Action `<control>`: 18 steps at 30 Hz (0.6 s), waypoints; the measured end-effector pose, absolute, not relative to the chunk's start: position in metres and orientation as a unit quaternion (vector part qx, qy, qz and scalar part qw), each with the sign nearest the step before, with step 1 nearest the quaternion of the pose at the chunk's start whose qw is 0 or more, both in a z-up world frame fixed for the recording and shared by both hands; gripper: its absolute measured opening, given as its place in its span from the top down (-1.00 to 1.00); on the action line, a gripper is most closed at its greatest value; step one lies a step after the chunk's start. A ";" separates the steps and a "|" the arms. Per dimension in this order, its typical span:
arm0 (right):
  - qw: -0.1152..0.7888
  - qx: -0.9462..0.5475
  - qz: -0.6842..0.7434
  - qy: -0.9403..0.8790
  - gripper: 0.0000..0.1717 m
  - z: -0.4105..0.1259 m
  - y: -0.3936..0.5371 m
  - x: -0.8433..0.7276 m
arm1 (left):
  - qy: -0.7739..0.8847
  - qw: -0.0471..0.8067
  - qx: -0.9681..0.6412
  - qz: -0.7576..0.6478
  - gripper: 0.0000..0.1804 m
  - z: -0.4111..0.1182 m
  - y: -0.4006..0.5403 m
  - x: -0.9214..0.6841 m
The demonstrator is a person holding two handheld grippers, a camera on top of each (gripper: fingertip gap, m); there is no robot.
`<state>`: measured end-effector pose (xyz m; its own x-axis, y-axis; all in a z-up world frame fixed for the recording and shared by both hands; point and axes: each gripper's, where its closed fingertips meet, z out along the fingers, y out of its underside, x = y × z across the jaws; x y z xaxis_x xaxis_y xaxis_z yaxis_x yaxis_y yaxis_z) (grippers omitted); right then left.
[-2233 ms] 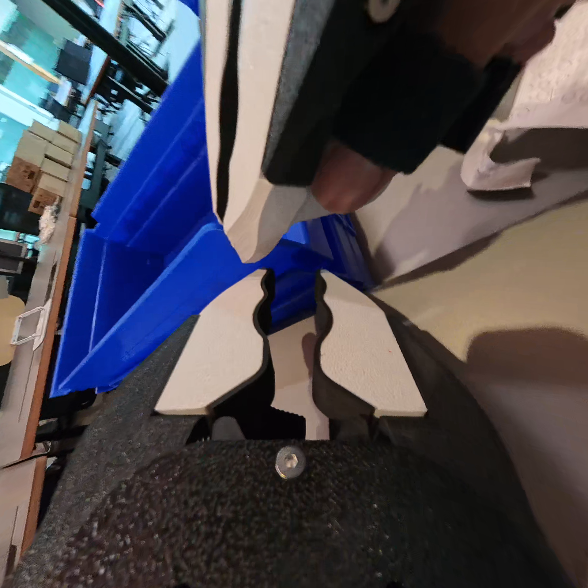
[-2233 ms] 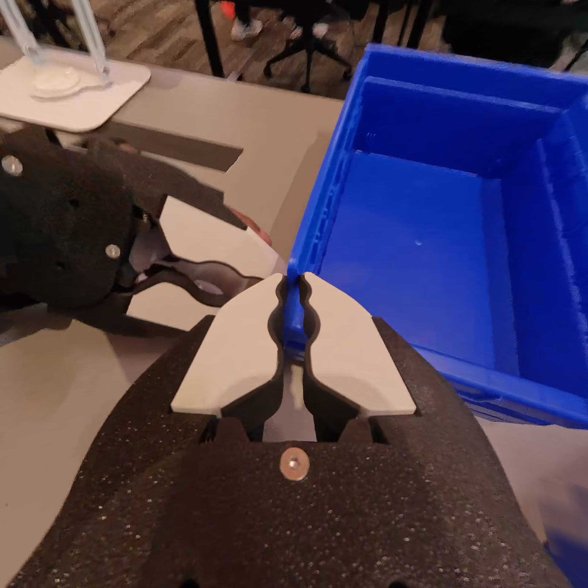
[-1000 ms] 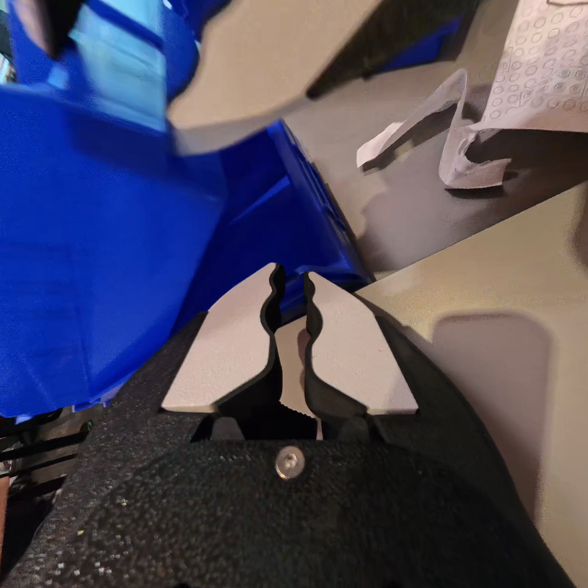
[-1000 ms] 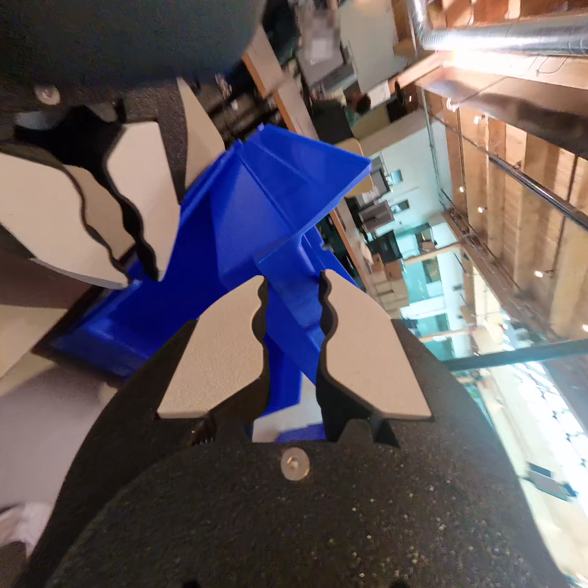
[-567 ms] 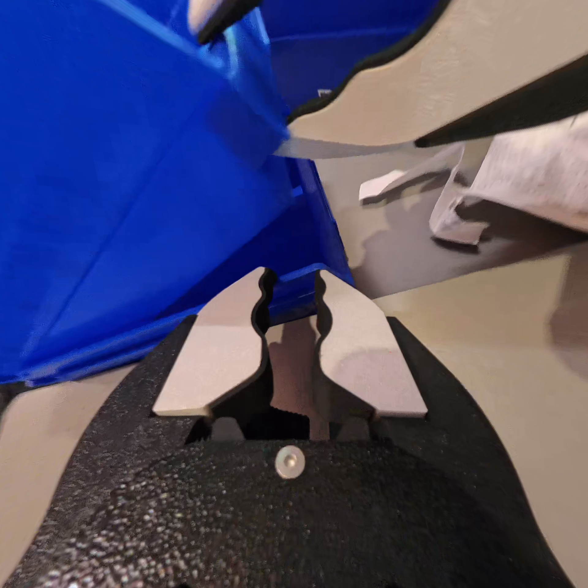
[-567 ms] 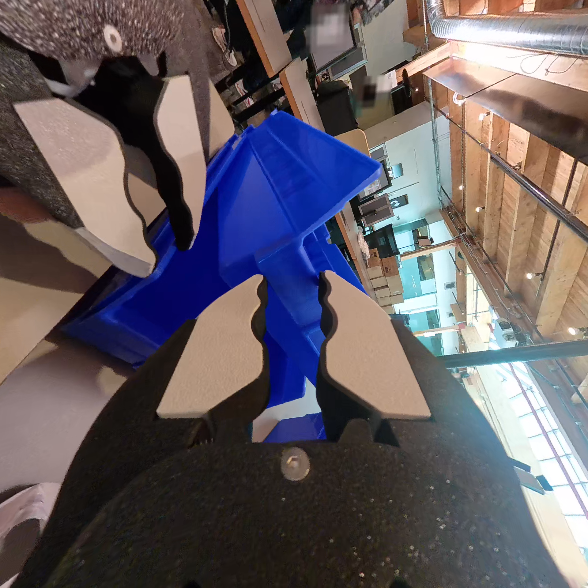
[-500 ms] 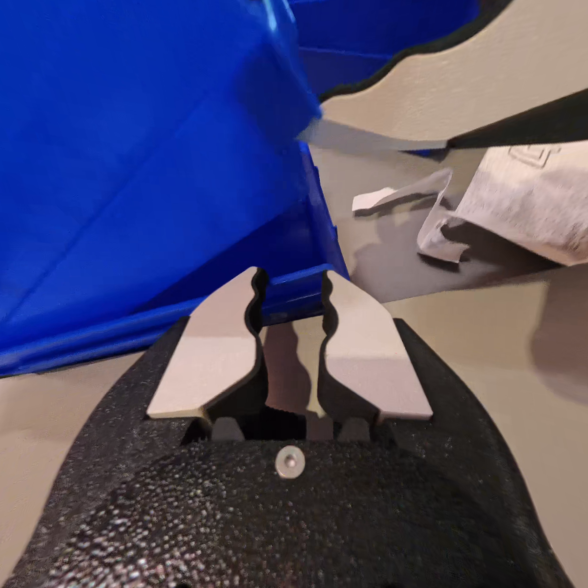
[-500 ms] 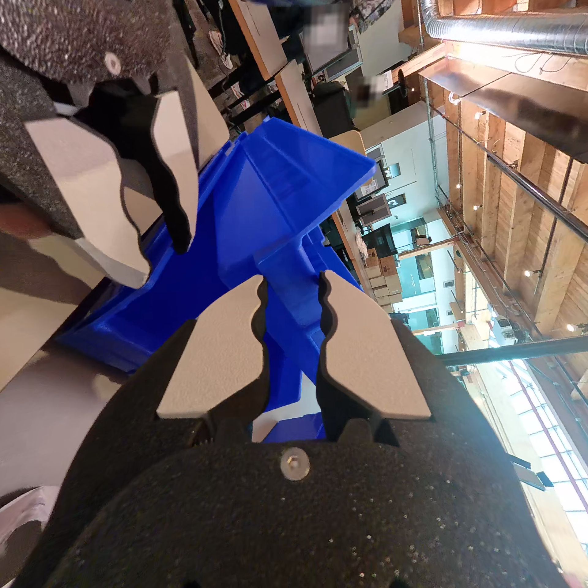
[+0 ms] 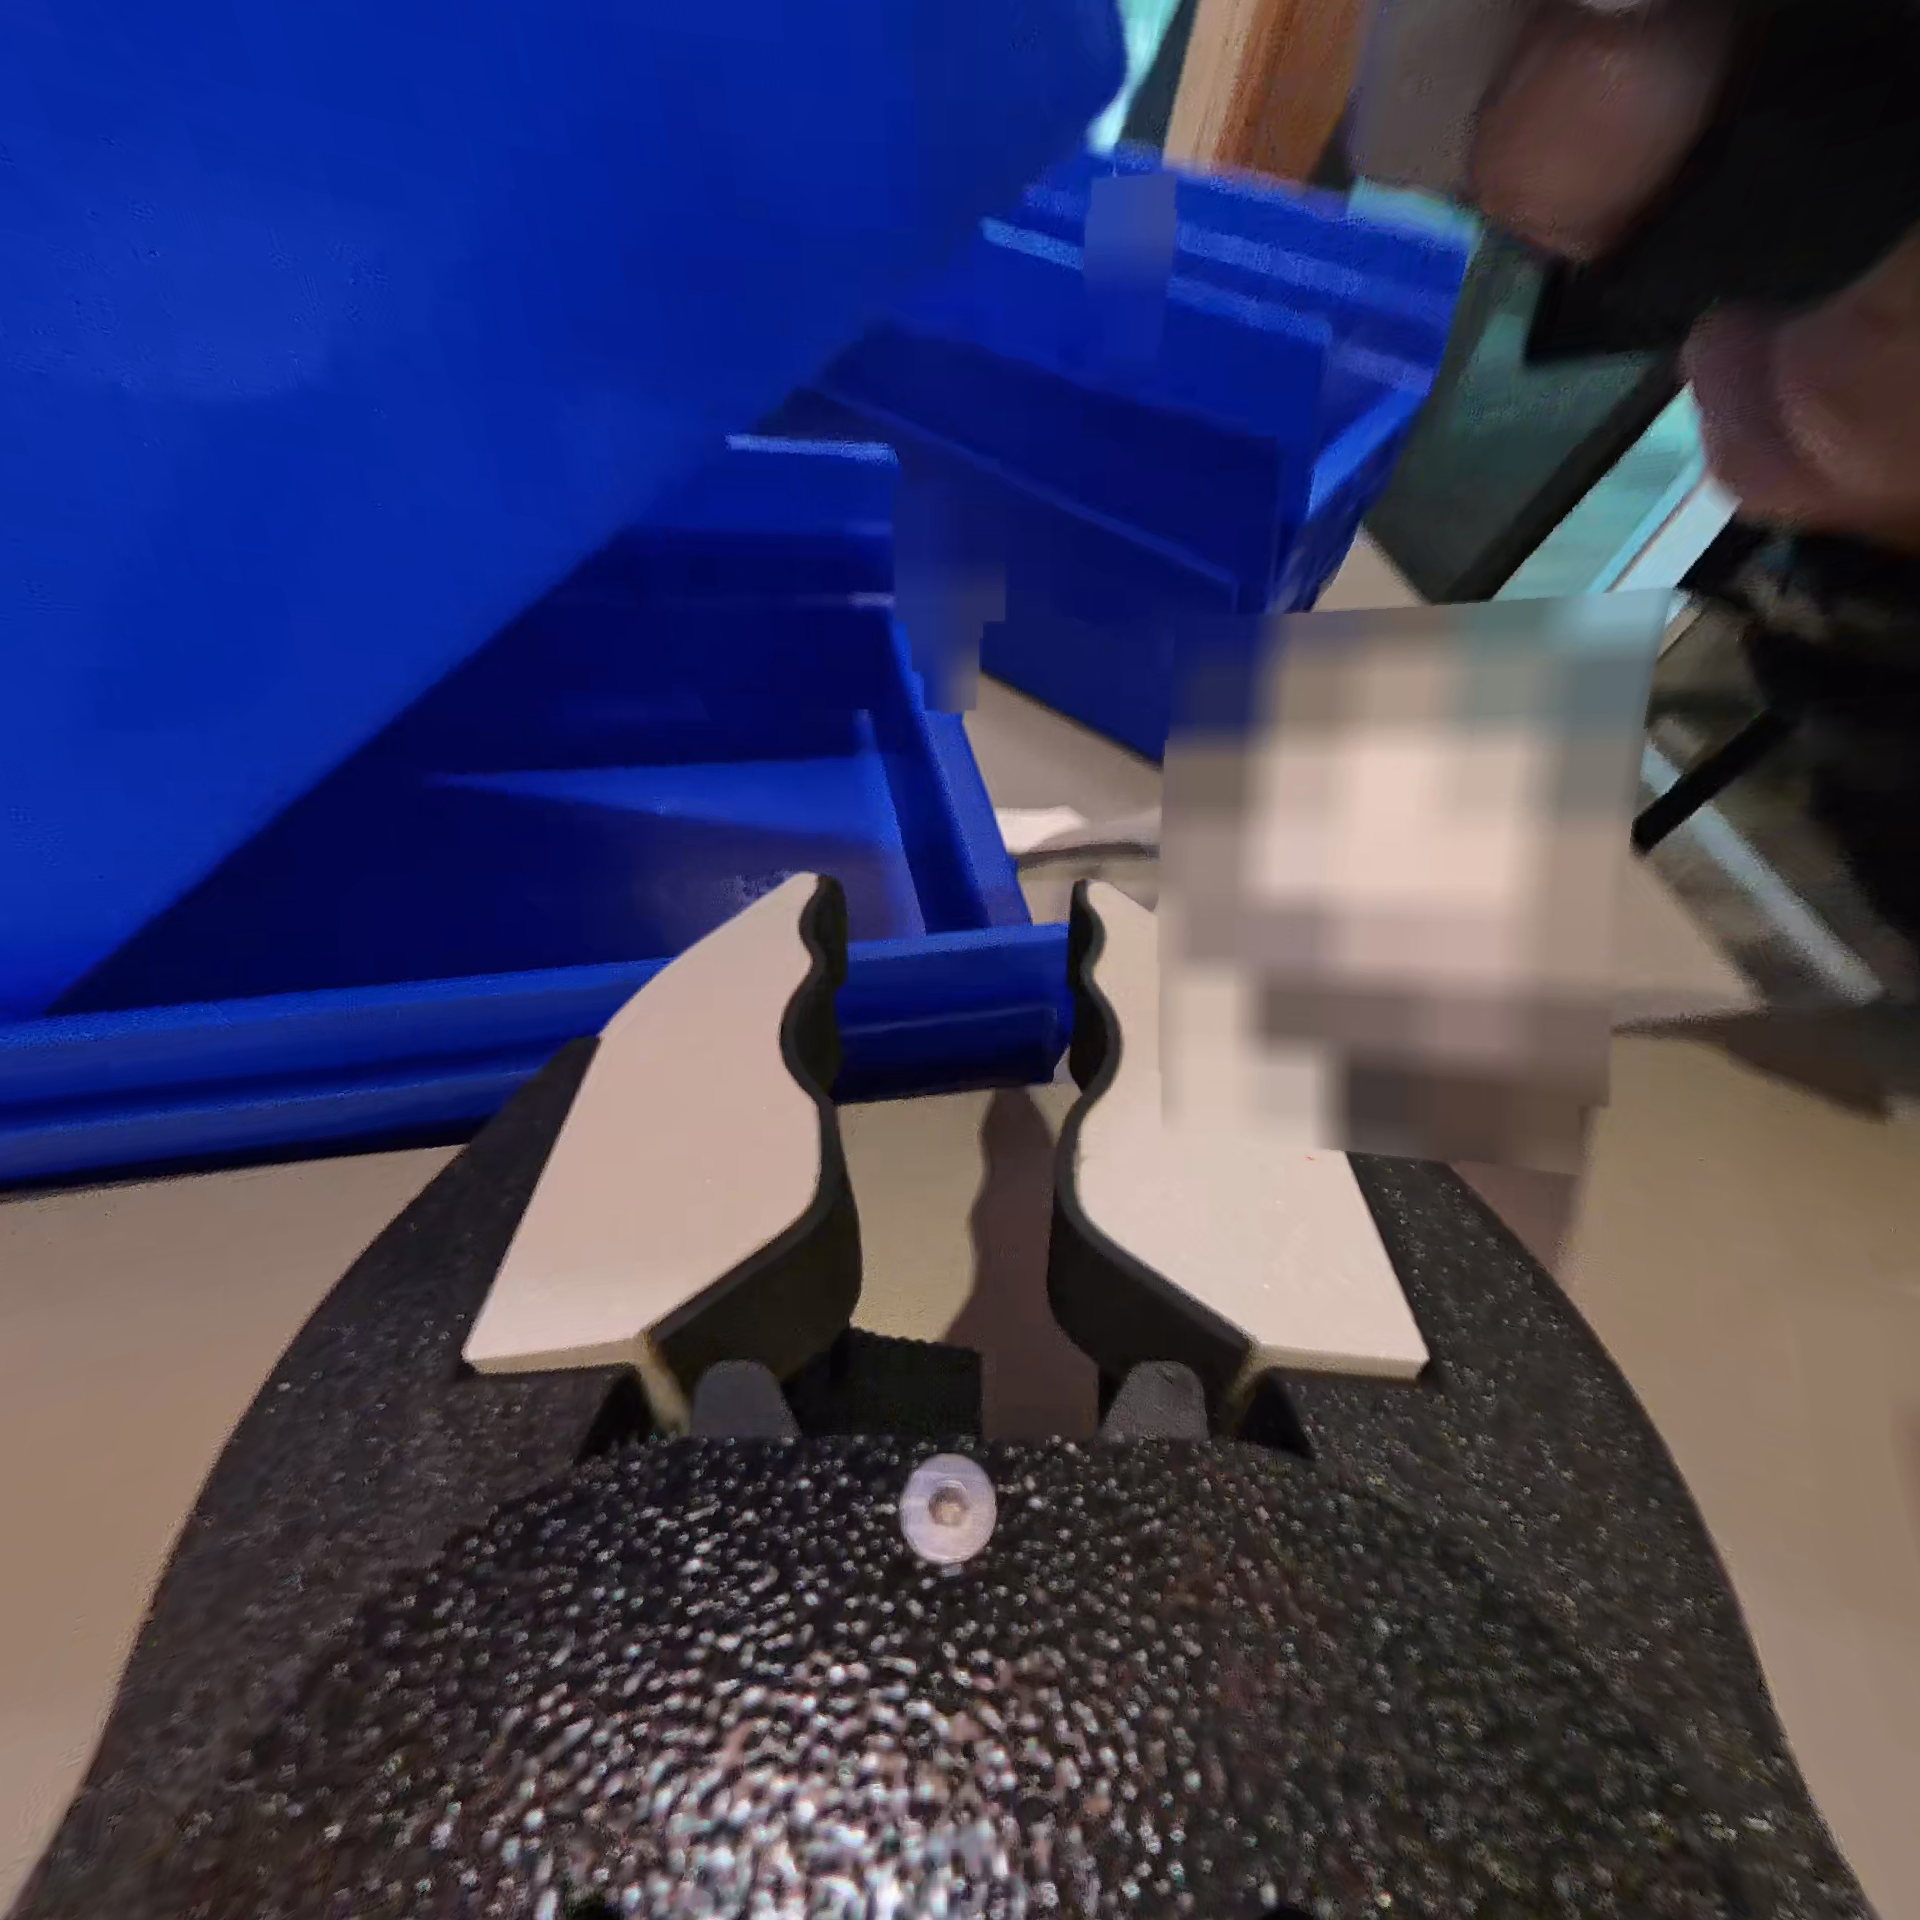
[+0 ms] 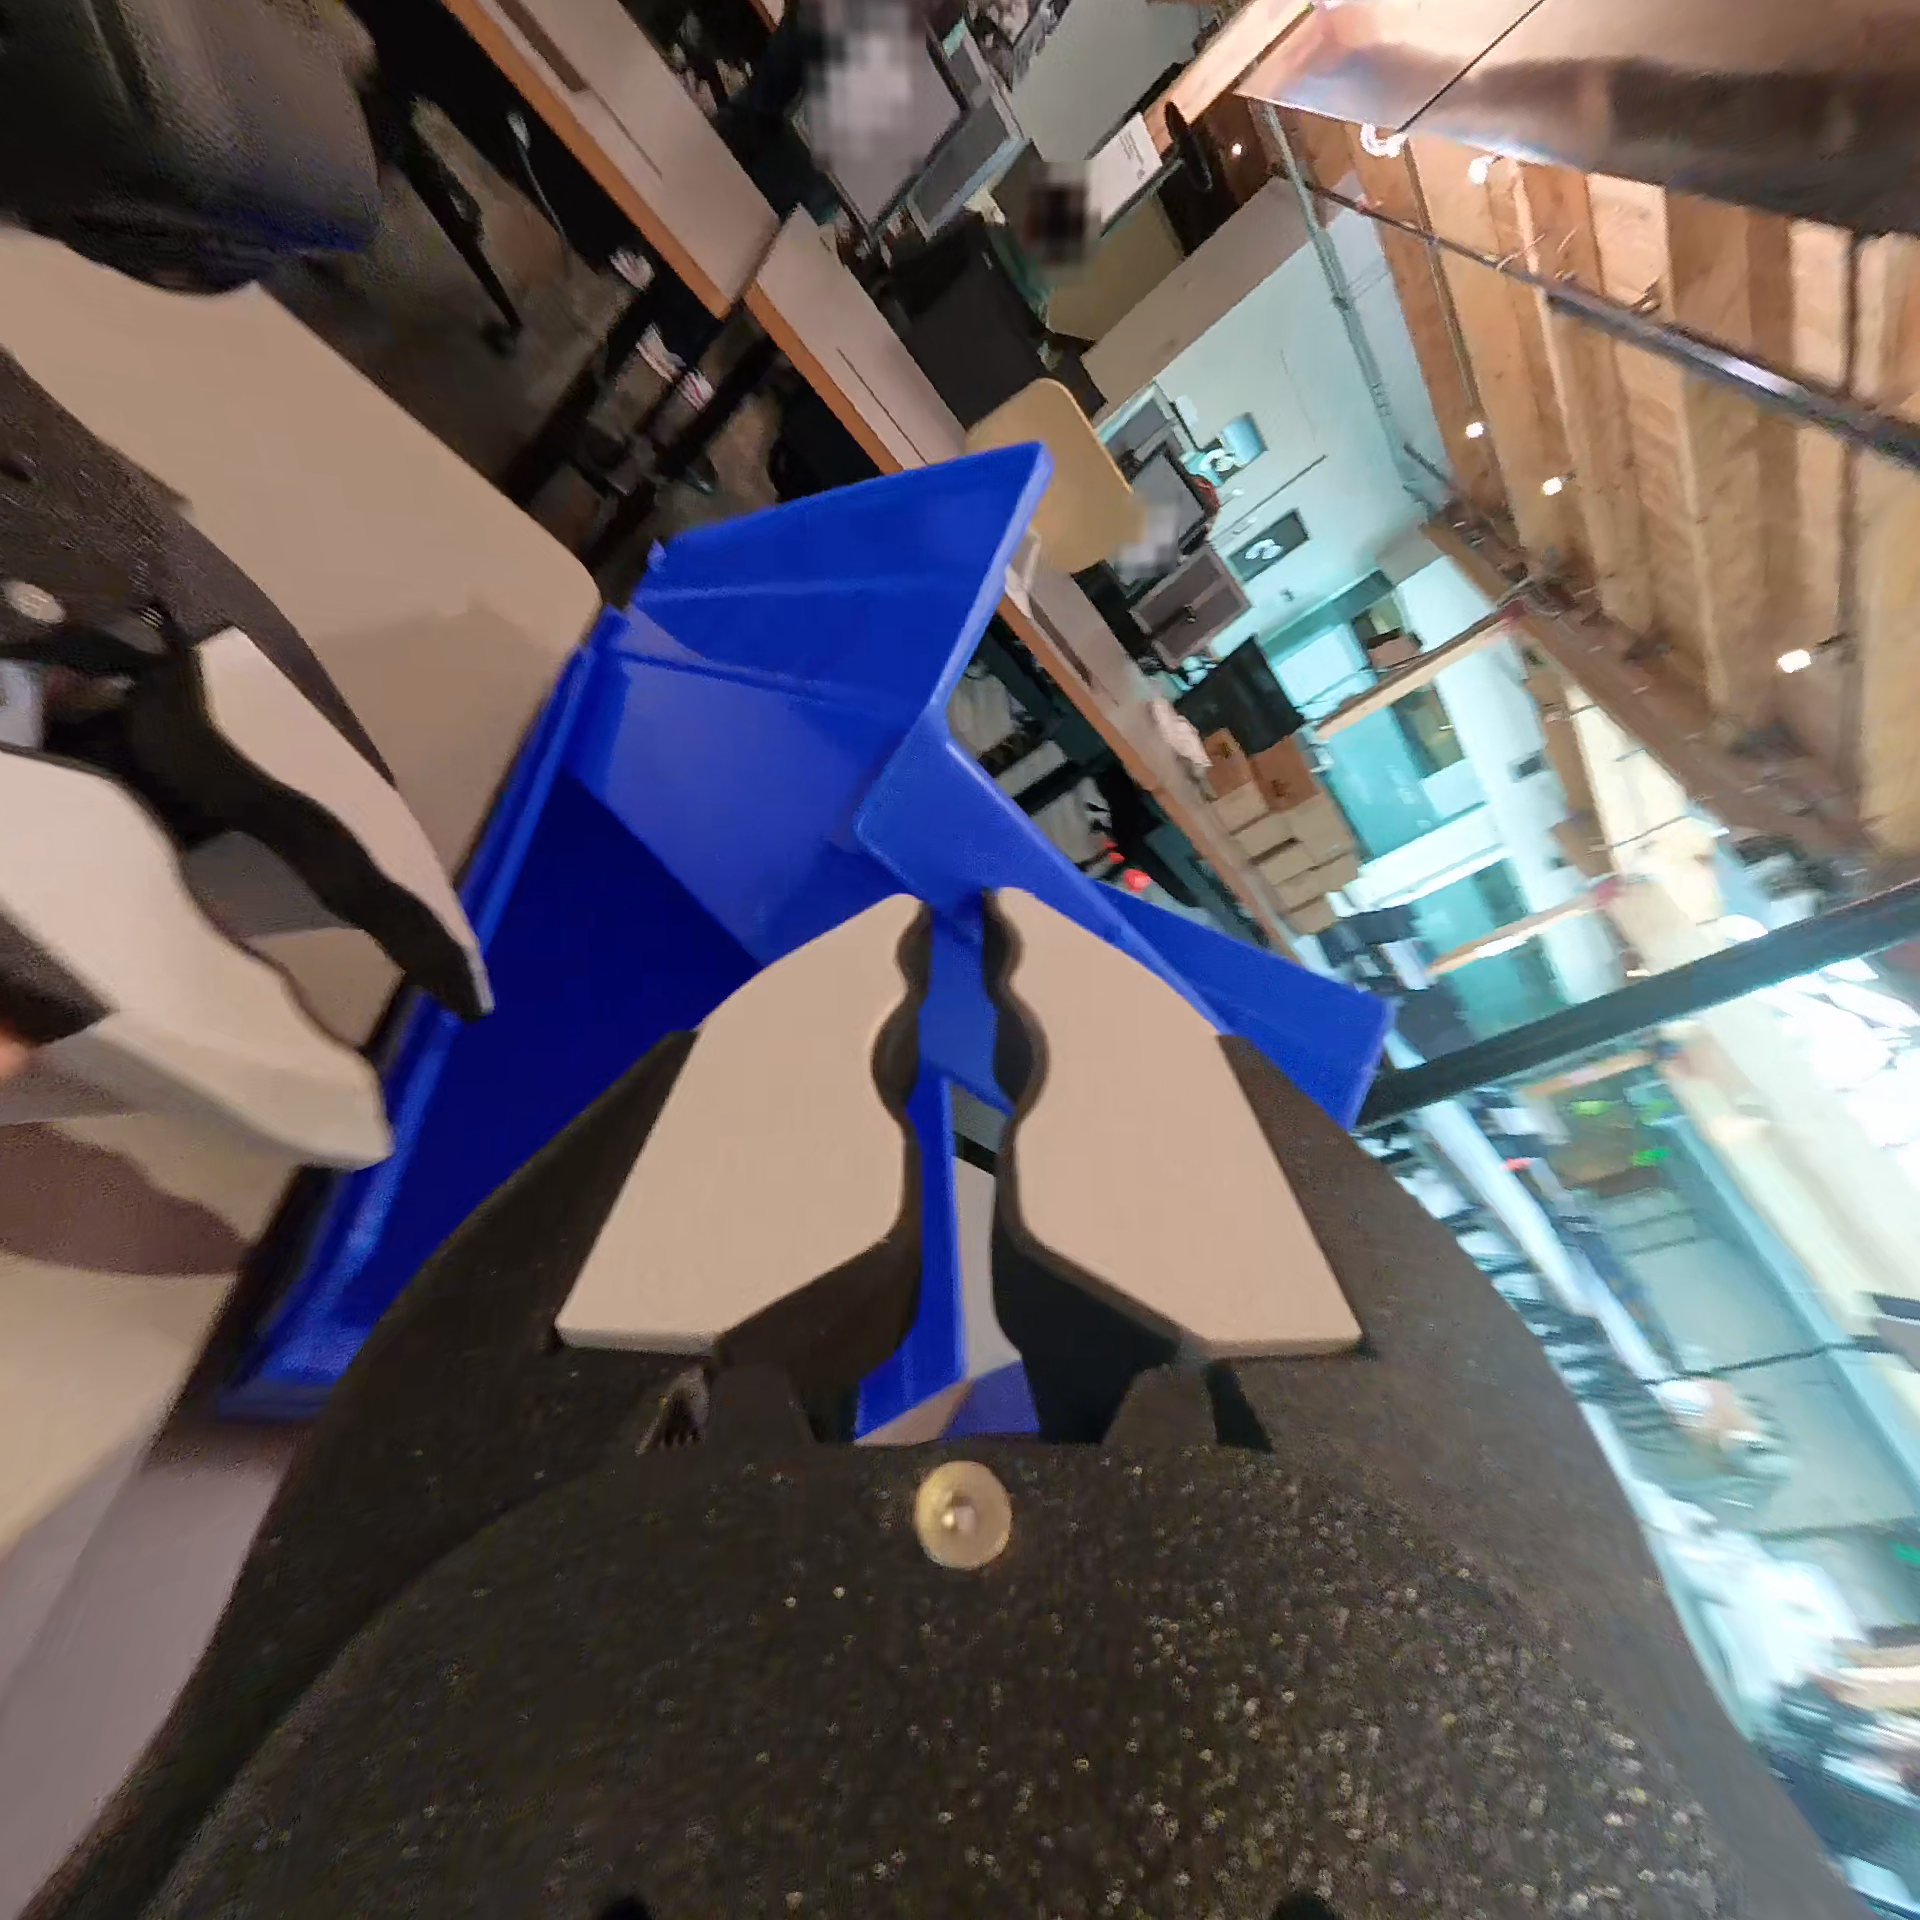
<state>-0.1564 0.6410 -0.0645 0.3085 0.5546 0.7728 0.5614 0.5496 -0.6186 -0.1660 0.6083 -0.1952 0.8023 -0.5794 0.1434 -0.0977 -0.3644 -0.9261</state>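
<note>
At the far left of the right wrist view the left gripper (image 10: 416, 1049) shows with its pale fingers spread, beside the low rim of a glossy blue moulded-plastic storage bin (image 10: 644, 935). That bin stands on a flat beige table top (image 10: 343, 540); it has smooth walls, a thick rolled rim and a deep, darker inside. Further right, a second blue plastic bin (image 10: 831, 634) of the same make is tilted up over the first one, its underside and stepped wall turned toward the camera. The right gripper (image 10: 956, 920) is clamped on a thin blue edge of this tilted bin, both black wavy pads pressed against the plastic. Beyond them lie long wooden benches (image 10: 883, 364), stacked cardboard boxes (image 10: 1278, 821) and timber ceiling beams (image 10: 1662, 416). In the left wrist view the tilted bin's broad wall fills the upper left, the lower bin's rim runs across the middle, and the left gripper (image 9: 951, 935) stands open just before the rim's corner, touching nothing. More blue bins (image 9: 1195, 416) stand behind on the table, and a person's hand (image 9: 1662, 156) in a black sleeve is blurred at the upper right.
</note>
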 end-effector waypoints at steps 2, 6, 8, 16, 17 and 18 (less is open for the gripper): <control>0.664 -0.481 0.066 -0.570 1.00 -0.052 0.630 -0.155 | 0.157 0.539 -0.780 -0.277 0.55 -0.182 0.611 -0.175; 0.651 -0.455 0.046 -0.606 1.00 -0.052 0.613 -0.149 | 0.063 0.549 -0.758 -0.347 0.54 -0.169 0.617 -0.187; 0.639 -0.458 0.001 -0.618 1.00 -0.064 0.619 -0.144 | 0.035 0.551 -0.750 -0.364 0.55 -0.169 0.620 -0.189; 0.437 -0.614 0.171 -0.635 0.61 -0.132 0.620 -0.131 | 0.038 0.540 -0.769 -0.339 0.55 -0.179 0.622 -0.191; 0.409 -0.624 0.179 -0.641 0.55 -0.145 0.616 -0.134 | 0.038 0.538 -0.773 -0.333 0.56 -0.181 0.622 -0.192; 0.382 -0.635 0.175 -0.648 0.49 -0.159 0.614 -0.135 | 0.038 0.536 -0.778 -0.327 0.56 -0.184 0.622 -0.193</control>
